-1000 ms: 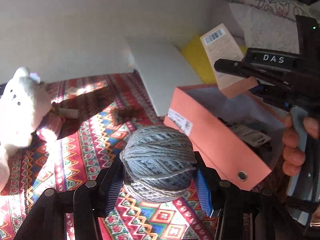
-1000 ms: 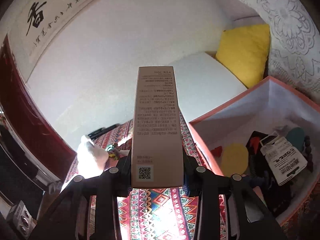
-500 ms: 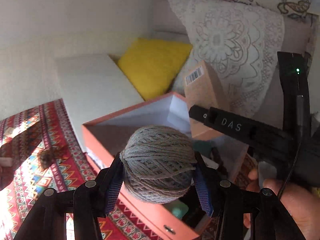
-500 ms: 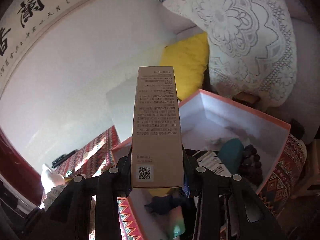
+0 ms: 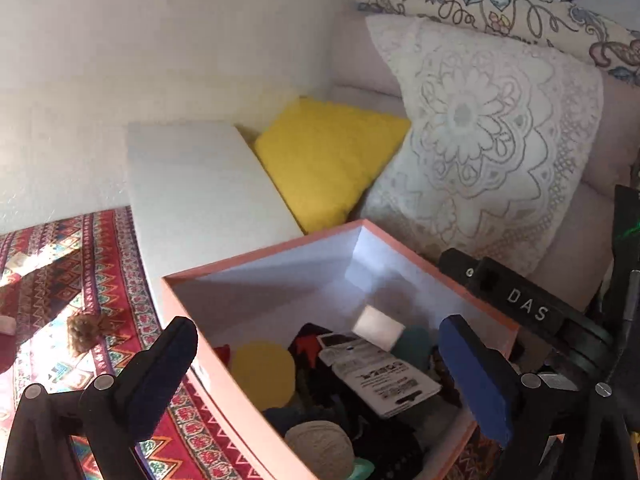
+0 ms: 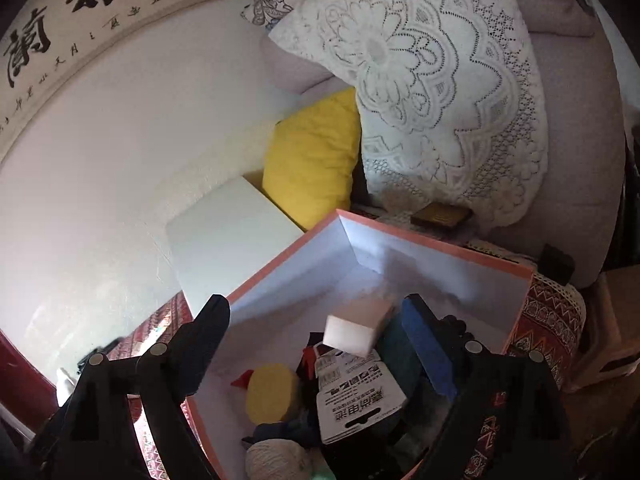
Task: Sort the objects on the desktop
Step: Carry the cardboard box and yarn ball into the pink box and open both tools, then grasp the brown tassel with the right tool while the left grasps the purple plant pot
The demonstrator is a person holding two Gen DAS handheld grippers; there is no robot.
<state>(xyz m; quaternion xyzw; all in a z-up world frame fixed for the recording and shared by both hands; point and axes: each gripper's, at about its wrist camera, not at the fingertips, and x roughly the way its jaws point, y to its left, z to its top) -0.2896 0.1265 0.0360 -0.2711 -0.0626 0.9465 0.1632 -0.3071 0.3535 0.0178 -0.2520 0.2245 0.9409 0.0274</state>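
We hold the left claw (image 5: 316,380) spread wide with nothing between its blue pads. Off to its left lies a red patterned cloth (image 5: 60,280), and on it a small brown tuft (image 5: 82,332). Straight ahead and below the claw sits the open pink box (image 5: 224,376), white inside. The grey yarn ball (image 5: 320,450) rests in the box just under the claw, near the close wall. Beyond it we see a yellow disc (image 5: 264,374), a printed white packet (image 5: 384,376) and a pale carton (image 5: 378,328) lying deeper in. Past the box, a white slab (image 5: 200,192) leans at the wall, then a yellow cushion (image 5: 328,160) and a lace pillow (image 5: 492,140) to the right. At the right edge the other tool's black body crosses the view.

Our right claw (image 6: 320,360) is likewise wide apart and empty, poised over the same pink box (image 6: 460,250). Below it, from left, lie the yellow disc (image 6: 272,398), the yarn ball (image 6: 276,460) at the bottom edge, the printed packet (image 6: 356,396), and the pale carton (image 6: 356,326) just ahead between the fingers. A dark teal object sits beside the right finger; we cannot tell what it is.
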